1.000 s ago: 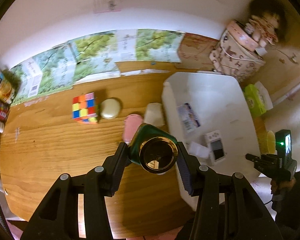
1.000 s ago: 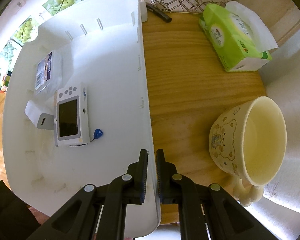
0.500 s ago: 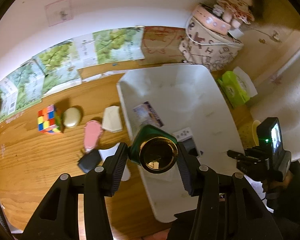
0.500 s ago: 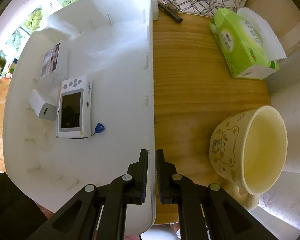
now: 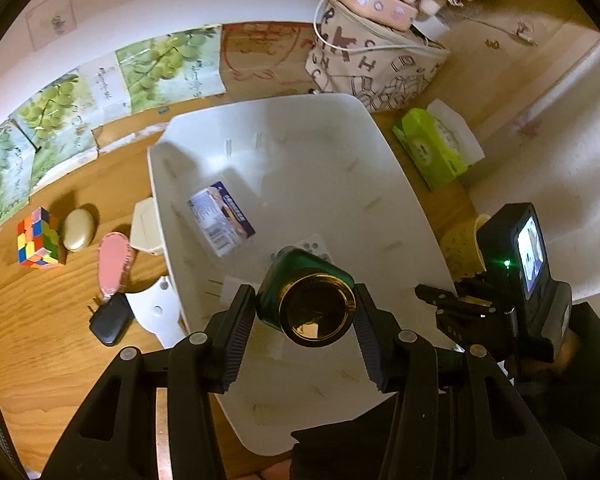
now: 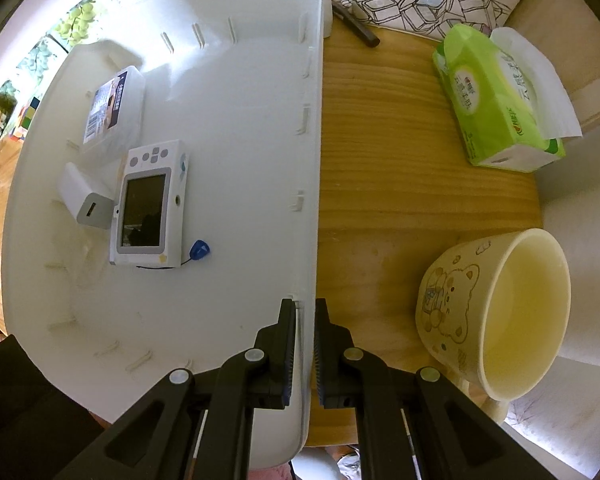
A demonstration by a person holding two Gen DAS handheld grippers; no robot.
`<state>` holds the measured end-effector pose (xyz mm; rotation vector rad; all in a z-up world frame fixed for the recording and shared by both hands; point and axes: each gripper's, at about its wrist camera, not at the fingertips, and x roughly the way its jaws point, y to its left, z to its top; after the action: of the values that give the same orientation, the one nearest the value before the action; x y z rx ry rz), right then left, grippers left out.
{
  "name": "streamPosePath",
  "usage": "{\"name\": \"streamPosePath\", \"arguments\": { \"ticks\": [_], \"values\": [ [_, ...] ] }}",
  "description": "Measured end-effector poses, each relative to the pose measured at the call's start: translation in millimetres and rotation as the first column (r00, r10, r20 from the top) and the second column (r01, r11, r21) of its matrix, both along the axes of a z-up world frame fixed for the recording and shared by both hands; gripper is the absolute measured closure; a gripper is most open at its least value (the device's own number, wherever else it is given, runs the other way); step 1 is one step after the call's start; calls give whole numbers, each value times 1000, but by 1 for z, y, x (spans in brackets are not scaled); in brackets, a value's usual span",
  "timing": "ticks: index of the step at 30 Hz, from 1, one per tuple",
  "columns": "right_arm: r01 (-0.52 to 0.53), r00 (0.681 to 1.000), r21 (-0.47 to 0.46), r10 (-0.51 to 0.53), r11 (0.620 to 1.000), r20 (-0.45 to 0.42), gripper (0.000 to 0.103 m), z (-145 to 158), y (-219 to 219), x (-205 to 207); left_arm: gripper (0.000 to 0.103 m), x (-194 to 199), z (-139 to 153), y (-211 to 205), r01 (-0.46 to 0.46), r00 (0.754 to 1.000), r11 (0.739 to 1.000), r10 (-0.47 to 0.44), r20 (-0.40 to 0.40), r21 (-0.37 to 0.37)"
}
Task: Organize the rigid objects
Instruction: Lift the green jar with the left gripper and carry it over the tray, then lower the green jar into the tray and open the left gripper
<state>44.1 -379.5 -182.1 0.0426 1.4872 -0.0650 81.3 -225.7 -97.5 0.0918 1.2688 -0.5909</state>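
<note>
The left gripper [image 5: 306, 316], closed on a dark green bottle with a round gold cap [image 5: 312, 306], has swung from above the wooden table [image 5: 40, 332] to over the white plastic bin [image 5: 320, 152]; the bottle looks ready to be lowered inside. The right gripper [image 6: 305, 346] stays nearly closed, pinching the bin's right wall; a white handheld game console [image 6: 150, 210] and a small clear labelled box [image 6: 114, 110] already lie inside.

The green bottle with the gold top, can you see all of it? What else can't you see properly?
- Green bottle: in the left wrist view the gold cap faces the camera and hides most of its body.
- White camera in the white bin: left wrist view, mostly behind the bottle.
- Bear mug: right wrist view, handle mostly hidden behind the right tool's arm.
- Box label: right wrist view, print too small to read.
</note>
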Motion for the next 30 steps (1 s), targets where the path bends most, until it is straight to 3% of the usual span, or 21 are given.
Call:
{"name": "streamPosePath", "arguments": {
  "ticks": [23, 28, 30],
  "values": [
    [14, 1000, 26, -14, 1000, 0, 95, 0, -5, -1, 50, 4, -32, -1, -28, 992, 995, 40, -116, 100],
    [17, 1000, 27, -17, 1000, 2, 95, 1, -6, -1, 30, 4, -27, 2, -38, 994, 996, 46, -98, 77],
    [16, 1000, 27, -16, 1000, 2, 95, 0, -5, 0, 28, 4, -23, 2, -33, 996, 997, 39, -82, 69]
  ]
}}
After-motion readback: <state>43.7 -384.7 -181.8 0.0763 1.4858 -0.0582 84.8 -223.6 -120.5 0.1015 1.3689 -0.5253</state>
